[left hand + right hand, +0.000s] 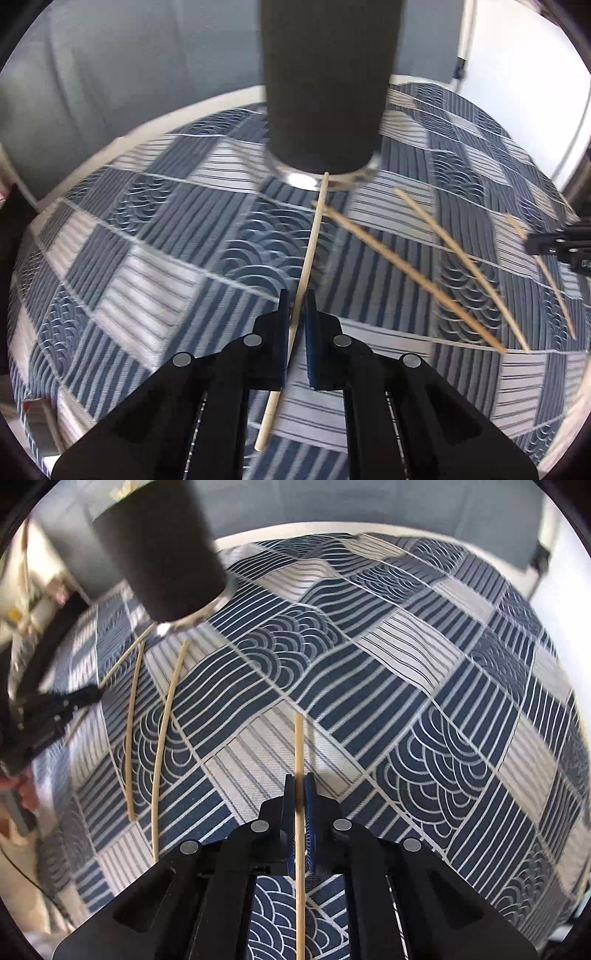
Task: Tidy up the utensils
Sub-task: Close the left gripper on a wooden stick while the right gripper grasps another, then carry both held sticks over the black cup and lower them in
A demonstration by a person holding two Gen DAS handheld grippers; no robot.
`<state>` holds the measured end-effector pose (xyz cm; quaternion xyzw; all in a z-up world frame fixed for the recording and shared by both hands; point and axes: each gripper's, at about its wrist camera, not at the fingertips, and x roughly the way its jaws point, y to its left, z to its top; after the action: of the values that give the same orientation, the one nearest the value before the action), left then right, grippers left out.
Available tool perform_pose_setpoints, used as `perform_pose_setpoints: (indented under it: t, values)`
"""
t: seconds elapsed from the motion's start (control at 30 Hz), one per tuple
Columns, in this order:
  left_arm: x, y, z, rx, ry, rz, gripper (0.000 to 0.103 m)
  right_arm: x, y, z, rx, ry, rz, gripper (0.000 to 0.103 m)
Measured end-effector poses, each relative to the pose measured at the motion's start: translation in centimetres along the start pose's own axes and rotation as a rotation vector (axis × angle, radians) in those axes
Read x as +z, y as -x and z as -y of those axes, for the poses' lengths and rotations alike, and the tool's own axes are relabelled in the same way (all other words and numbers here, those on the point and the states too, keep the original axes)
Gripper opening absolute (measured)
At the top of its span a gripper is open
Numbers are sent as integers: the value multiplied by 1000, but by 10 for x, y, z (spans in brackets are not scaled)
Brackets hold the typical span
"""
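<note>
Blue patterned tablecloth [369, 672] (wave-and-stripe squares) covers table.

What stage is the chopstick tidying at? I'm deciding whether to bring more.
Done: cannot tell; the dark holder's inside is hidden. In hand: left gripper and right gripper each clamp one chopstick. Left: two loose chopsticks on the cloth.

Bright daylight, fisheye warp, motion blur
</note>
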<state>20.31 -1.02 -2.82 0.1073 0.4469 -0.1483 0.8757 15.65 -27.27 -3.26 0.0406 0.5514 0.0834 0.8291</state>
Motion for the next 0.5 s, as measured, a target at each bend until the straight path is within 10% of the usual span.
perform_pose_setpoints:
  t: [0.5]
  values:
    - [15,37,1,77,-59,40,5,21,42,8,164,-11,132,5]
